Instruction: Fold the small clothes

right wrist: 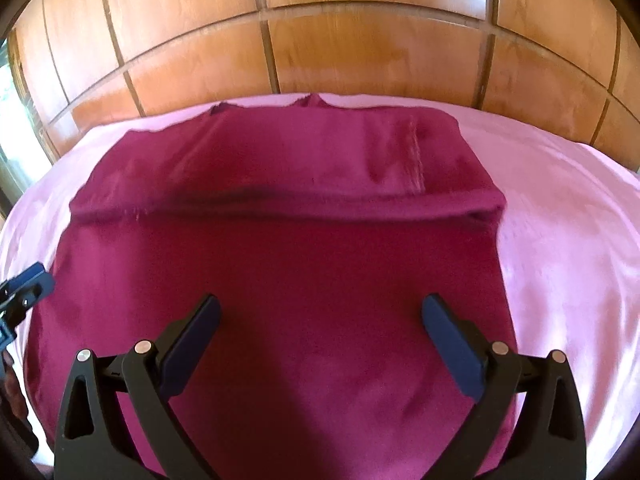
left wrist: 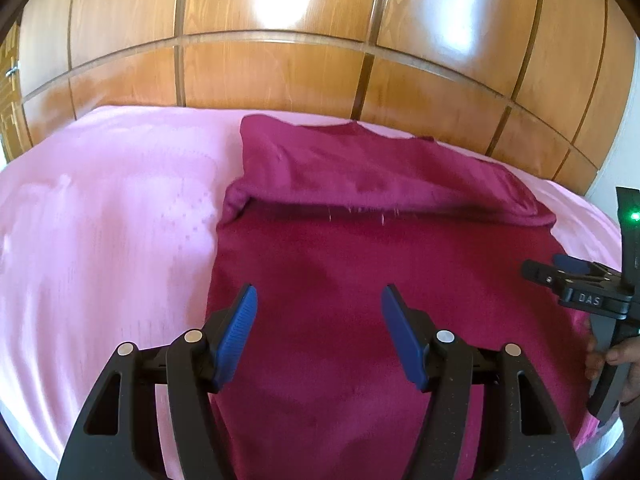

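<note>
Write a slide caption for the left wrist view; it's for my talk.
Open left claw hovers over a partly folded magenta garment on pink bedding.

Left tongs (left wrist: 319,300) spread wide at lower centre, over magenta garment (left wrist: 360,280) on pink bed (left wrist: 100,220); far part folded toward us. Right tongs (left wrist: 554,266) at right edge, wooden panels (left wrist: 280,60) up top.

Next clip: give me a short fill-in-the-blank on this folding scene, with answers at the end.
1. The magenta garment lies on a ____ bedsheet.
2. Both the left gripper and the right gripper have their fingers ____.
3. The garment's far part is ____ back over itself, forming a ridge.
4. Behind the bed stands a panelled ____ wall.

Answers: pink; open; folded; wooden
</note>
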Demonstrator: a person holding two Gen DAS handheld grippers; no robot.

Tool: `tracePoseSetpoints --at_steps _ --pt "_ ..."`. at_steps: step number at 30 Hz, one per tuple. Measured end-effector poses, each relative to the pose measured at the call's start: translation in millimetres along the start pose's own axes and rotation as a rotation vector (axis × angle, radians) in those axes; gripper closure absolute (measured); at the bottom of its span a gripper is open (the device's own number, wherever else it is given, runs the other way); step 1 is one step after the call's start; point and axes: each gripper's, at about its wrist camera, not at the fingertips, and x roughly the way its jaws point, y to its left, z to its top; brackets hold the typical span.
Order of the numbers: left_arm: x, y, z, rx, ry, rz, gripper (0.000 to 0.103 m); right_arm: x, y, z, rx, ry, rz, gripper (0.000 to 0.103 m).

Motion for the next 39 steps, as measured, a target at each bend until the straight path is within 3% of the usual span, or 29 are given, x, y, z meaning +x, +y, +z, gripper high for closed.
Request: tracePoseSetpoints --at_steps 7,20,24,27,32,34,35,36,37,38,39 --pt "-6.5 1.2 -22.4 0.005 0.027 0.002 0.039 -23.4 -6.2 -25.0 -0.035 0.017 -0.008 0.002" --pt "-36.5 9.5 -48.9 0.030 0.050 -0.017 0.039 -68.3 -41.2 -68.7 0.033 0.027 -0.005 0.003" --pt "-50.4 22.4 -63.7 0.011 0.105 -0.065 0.039 -80.4 -52.8 -88.1 0.062 0.051 -0.004 0.004" --pt "-63.1 32.8 -76.7 -0.010 0.150 -0.130 0.039 -90.3 -63.5 -106.1 0.101 0.084 0.021 0.015" --pt "-77.7 40.1 -101.7 -0.008 0.236 -0.209 0.049 -109.9 -67.6 -134.0 0.112 0.142 0.054 0.037" --pt "-80.2 40.5 -111.1 -0.022 0.263 -0.244 0.064 -113.5 -66.1 -141.1 0.108 0.176 0.074 0.054" --pt "-79.6 40.7 -114.0 -0.025 0.276 -0.260 0.072 -112.6 -62.0 -142.2 0.099 0.193 0.081 0.058" --pt "-77.8 40.5 -117.6 -0.029 0.297 -0.272 0.091 -112.2 -58.4 -144.2 0.084 0.209 0.090 0.065" --pt "-76.8 40.8 -120.5 -0.031 0.313 -0.282 0.103 -110.8 -53.3 -145.8 0.057 0.229 0.101 0.070" --pt "-77.1 40.5 -121.4 -0.033 0.314 -0.293 0.103 -110.1 -49.4 -146.2 0.038 0.240 0.098 0.073" --pt "-79.5 40.0 -120.7 -0.039 0.307 -0.314 0.103 -110.2 -47.1 -145.1 0.029 0.245 0.098 0.084"
